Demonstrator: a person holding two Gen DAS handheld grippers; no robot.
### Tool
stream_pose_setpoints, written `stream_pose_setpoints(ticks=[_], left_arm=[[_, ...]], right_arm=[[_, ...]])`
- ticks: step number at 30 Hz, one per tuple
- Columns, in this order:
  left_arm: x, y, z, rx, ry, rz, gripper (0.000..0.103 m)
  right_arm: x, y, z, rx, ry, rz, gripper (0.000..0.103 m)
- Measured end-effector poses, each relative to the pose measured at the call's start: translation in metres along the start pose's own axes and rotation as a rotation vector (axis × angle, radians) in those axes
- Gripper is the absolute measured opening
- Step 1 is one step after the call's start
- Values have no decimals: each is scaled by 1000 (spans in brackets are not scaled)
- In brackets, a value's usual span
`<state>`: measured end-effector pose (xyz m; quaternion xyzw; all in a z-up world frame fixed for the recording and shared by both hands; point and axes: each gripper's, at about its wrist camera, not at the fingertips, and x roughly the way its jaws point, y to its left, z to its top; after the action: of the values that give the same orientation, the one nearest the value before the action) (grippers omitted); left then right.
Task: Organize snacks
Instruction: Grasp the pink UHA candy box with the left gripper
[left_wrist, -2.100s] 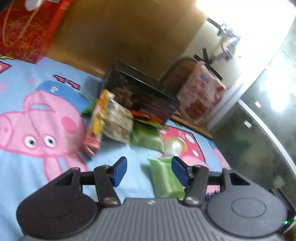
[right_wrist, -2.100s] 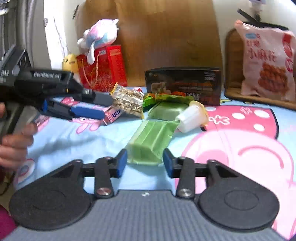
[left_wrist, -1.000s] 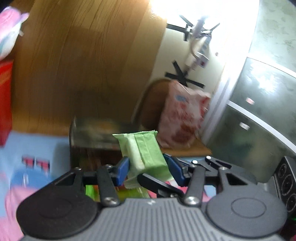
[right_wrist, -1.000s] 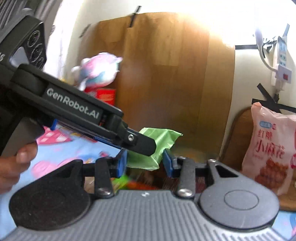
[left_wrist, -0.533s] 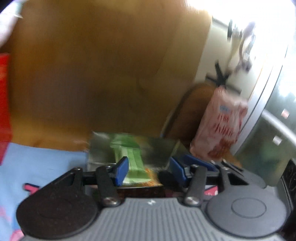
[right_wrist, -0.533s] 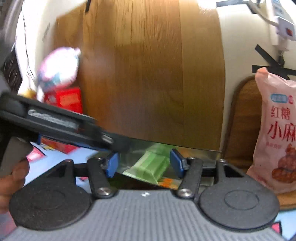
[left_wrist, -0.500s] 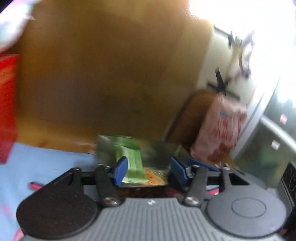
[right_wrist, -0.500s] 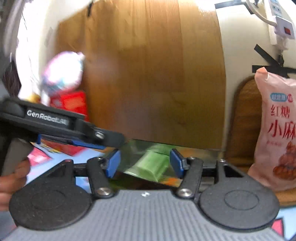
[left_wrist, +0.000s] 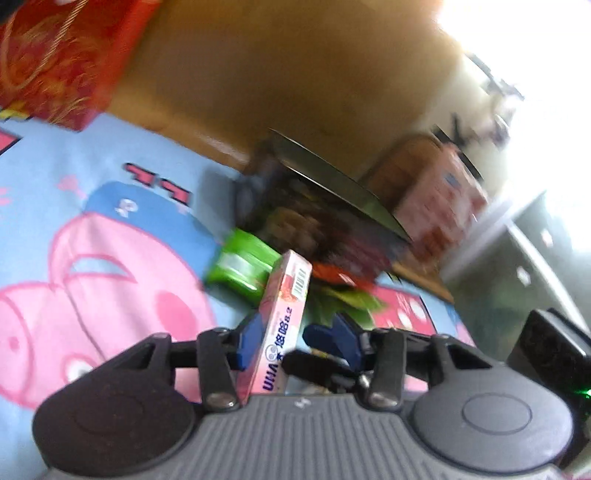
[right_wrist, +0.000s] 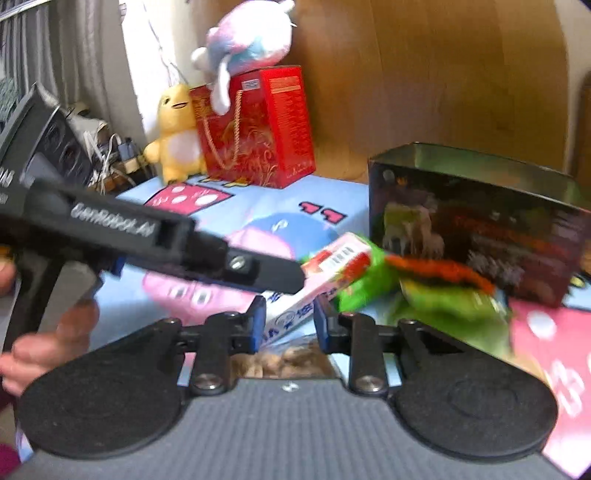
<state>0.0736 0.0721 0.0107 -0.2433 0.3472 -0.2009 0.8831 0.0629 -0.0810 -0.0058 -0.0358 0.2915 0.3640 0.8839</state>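
A pink UHA candy box (left_wrist: 284, 317) stands on edge on the cartoon blanket (left_wrist: 110, 184), in front of the open dark snack box (left_wrist: 325, 206). My left gripper (left_wrist: 297, 338) is closing. Its left pad touches the candy box, while a fingertip of the right gripper (left_wrist: 306, 363) sits in the gap beside the other pad. In the right wrist view my right gripper (right_wrist: 288, 321) is closing with both pads against the candy box (right_wrist: 332, 269). The left gripper's finger (right_wrist: 258, 273) crosses above it. Green packets (right_wrist: 369, 284) lie against the dark snack box (right_wrist: 480, 229).
A clear bag of nuts (right_wrist: 284, 362) lies under the right gripper. A red gift box (right_wrist: 258, 125), a yellow plush (right_wrist: 177, 136) and a pastel plush (right_wrist: 251, 40) stand at the back left. A pink snack bag (left_wrist: 443, 199) leans beyond the dark box. A hand (right_wrist: 44, 350) holds the left gripper.
Both grippers let the green packet fall into the dark box, then came down to the blanket. The pink candy box now sits between their jaws.
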Motion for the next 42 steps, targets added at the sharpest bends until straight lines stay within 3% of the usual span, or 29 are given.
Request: stream_pose_setpoints(ticks=[2,4,6,7,10,15,17,22,25,27,29,32,34,36,39,42], left_arm=[[6,-13,-13,28,42,-46,44],[6,-31,-25,100,28,-44,44],[13,-44,-34,132,88,-124,44],[16,-50,-39,145,119,-152,45],[12,-62,-45,223,99,-101,48],[-20,-37,-20,104,-31,-53,54],[-32,-23,-10,45,-80,-12,54],[-46,3,-5,-62,-108,16,62],[-48,6,-8,-62,-90,27,62],[-46,5,-10,-53,-77,27,62],[-44,3,-10,-35,-69,29,62],[-39,0,-7,-7,-56,25,67],[-31,-4,-3,12,-45,18,69],[-20,-11,-1,35,-32,12,69],[0,-19,3,63,-7,5,69],[17,-26,6,74,23,13,68]], right_arm=[[-21,7,-15,-45,-6,-67,32],[-42,11,-33,-58,-14,-119,32],[-64,9,-46,-22,-29,-130,34],[-69,6,-48,2,-32,-130,39],[-89,3,-57,51,-61,-124,45],[-92,12,-49,54,-99,-118,47],[-86,24,-41,22,-103,-90,56],[-33,56,-25,-74,14,-86,59],[-3,55,-18,-73,88,-132,58],[3,48,-17,-56,104,-138,49],[-9,42,-21,-59,105,-134,39],[-37,36,-32,-170,106,-159,31],[-53,22,-37,-207,111,-250,31],[-72,2,-39,-161,72,-359,33],[-98,-22,-41,-45,16,-445,37],[-114,-24,-46,20,-36,-396,39]])
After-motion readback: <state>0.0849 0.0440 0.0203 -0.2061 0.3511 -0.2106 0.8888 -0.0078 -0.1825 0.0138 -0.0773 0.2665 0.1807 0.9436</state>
